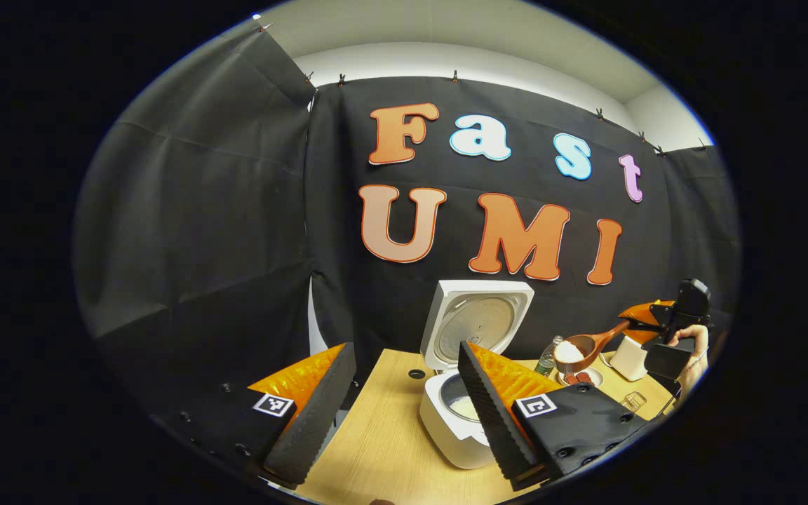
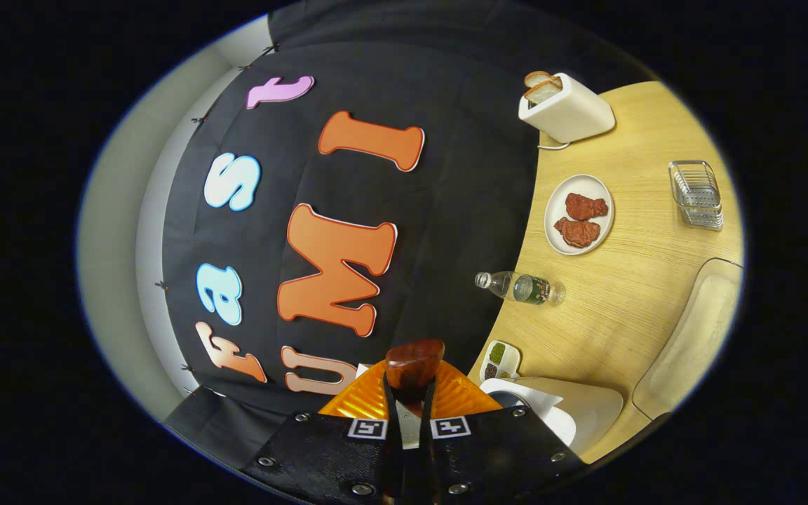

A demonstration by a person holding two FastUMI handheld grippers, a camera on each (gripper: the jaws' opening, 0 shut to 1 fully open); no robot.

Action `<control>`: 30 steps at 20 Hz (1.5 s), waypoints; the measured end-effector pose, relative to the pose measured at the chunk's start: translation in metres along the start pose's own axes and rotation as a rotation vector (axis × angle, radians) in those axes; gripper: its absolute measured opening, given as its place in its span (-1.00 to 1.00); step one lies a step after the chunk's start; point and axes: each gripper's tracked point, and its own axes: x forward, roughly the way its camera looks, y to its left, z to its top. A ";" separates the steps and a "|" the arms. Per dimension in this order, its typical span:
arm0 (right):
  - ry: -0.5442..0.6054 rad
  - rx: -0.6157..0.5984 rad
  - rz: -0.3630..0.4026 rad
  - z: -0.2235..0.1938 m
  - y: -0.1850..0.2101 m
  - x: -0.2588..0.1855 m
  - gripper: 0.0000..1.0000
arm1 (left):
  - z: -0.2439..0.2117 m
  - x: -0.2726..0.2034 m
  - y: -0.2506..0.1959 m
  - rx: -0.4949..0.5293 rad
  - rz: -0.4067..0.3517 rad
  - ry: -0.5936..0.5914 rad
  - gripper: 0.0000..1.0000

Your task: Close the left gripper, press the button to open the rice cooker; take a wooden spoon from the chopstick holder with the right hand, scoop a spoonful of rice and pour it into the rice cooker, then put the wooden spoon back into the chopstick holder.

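Note:
The white rice cooker (image 1: 454, 428) stands open on the wooden table (image 1: 376, 449), its lid (image 1: 477, 321) upright and some white rice in its pot. My left gripper (image 1: 404, 421) hangs open above the table's near edge, its right finger in front of the cooker, holding nothing. Farther right, my right gripper (image 1: 641, 321), held by a hand (image 1: 691, 335), is shut on the wooden spoon (image 1: 590, 344), whose bowl carries a heap of white rice above the table to the right of the cooker. In the right gripper view, the spoon (image 2: 414, 363) sticks out between the shut fingers of the right gripper (image 2: 409, 396), with the cooker (image 2: 565, 414) below it.
A toaster (image 2: 569, 111) with bread, a plate (image 2: 557, 210) of brown meat pieces, a wire metal holder (image 2: 695, 193), a lying bottle (image 2: 522, 287), a small two-part dish (image 2: 499, 358) and a pale tray (image 2: 691, 337) share the table. The black cloth wall runs behind it.

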 end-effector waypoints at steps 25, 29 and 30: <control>-0.078 -0.777 0.076 -0.082 0.075 0.036 -0.84 | -0.011 -0.007 0.035 -0.022 0.023 0.011 0.98; -0.069 -0.871 0.107 -0.096 0.083 0.036 -0.84 | -0.010 -0.006 0.035 -0.017 0.023 0.011 0.99; -0.069 -0.899 0.113 -0.099 0.085 0.036 -0.84 | -0.011 -0.004 0.035 -0.017 0.023 0.011 0.99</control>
